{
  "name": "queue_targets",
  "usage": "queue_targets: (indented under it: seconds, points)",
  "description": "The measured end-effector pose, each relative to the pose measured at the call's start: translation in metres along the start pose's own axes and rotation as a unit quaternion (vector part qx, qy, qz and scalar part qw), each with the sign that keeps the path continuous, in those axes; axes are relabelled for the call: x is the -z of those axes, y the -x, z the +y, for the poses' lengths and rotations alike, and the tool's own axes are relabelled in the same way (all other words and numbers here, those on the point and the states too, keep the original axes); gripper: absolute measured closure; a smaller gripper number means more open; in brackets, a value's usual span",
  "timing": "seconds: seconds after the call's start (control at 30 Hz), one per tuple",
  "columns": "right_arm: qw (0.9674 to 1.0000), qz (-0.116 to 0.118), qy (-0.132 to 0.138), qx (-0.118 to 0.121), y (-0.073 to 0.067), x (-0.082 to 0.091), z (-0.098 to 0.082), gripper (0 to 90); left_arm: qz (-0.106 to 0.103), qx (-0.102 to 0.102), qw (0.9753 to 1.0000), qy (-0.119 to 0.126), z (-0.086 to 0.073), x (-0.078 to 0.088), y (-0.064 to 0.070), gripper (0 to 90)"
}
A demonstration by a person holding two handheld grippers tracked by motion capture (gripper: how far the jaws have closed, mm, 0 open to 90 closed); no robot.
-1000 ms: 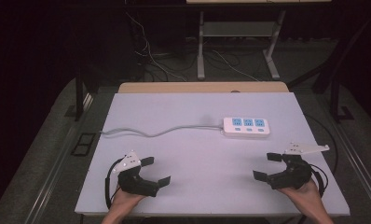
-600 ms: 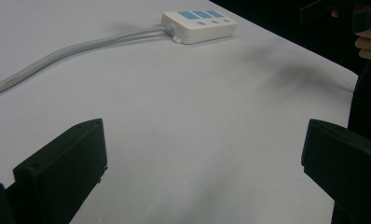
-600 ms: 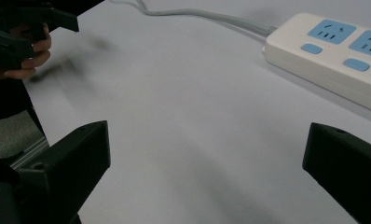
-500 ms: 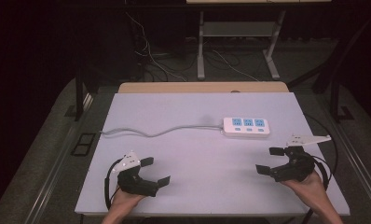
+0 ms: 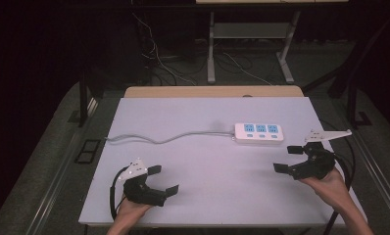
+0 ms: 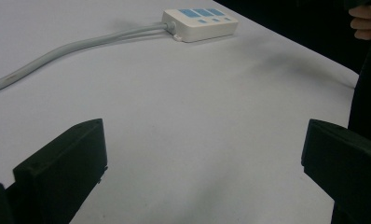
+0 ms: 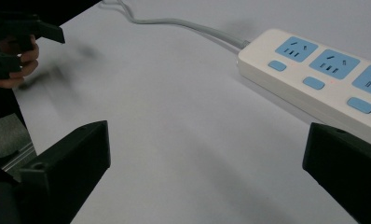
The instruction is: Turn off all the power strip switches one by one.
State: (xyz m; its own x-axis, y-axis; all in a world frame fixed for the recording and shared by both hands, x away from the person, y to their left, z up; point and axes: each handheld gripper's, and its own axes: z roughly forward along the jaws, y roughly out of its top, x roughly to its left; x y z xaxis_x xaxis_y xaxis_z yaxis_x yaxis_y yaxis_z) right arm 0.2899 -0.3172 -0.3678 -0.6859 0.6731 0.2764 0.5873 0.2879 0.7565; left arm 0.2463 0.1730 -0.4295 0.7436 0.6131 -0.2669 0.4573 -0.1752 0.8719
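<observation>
At the desk's (image 5: 203,112) near-left corner the left hand-held gripper (image 5: 162,180) rests low over the white top, its jaws spread wide and empty; the hand (image 5: 129,211) holding it is cut off by the bottom of the high view, and its black cable loops just past the front edge. In the left gripper view both jaw tips are cropped at the frame's bottom corners, with bare desk between them. A grey cord (image 5: 168,138) snakes from the left edge across the middle to a white power strip (image 5: 259,133) with three blue sockets, lying right of centre — the cord's far end runs off the desk and is hard to follow in the dark. The right hand-held gripper (image 5: 289,158) sits near the right edge, just beside the strip's near-right end but apart from it, jaws released and pointing leftward, the forearm (image 5: 352,215) angling in from the bottom right. Wide open surface lies between the two grippers.
</observation>
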Motion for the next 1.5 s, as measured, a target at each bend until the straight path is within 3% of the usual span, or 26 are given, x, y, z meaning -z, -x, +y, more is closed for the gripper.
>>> queue_targets:
  seconds: [0.97,1.5]
  points:
    - [0.9992,0.002,-0.040,0.001,0.030,-0.013,0.031,0.6,-0.002,0.002,1.0000,-0.004,-0.001,-0.002,-0.002,0.0]
    - [0.9972,-0.014,-0.073,0.008,0.043,-0.029,0.046,0.6,-0.001,0.001,1.0000,-0.002,-0.002,-0.002,-0.002,0.0]
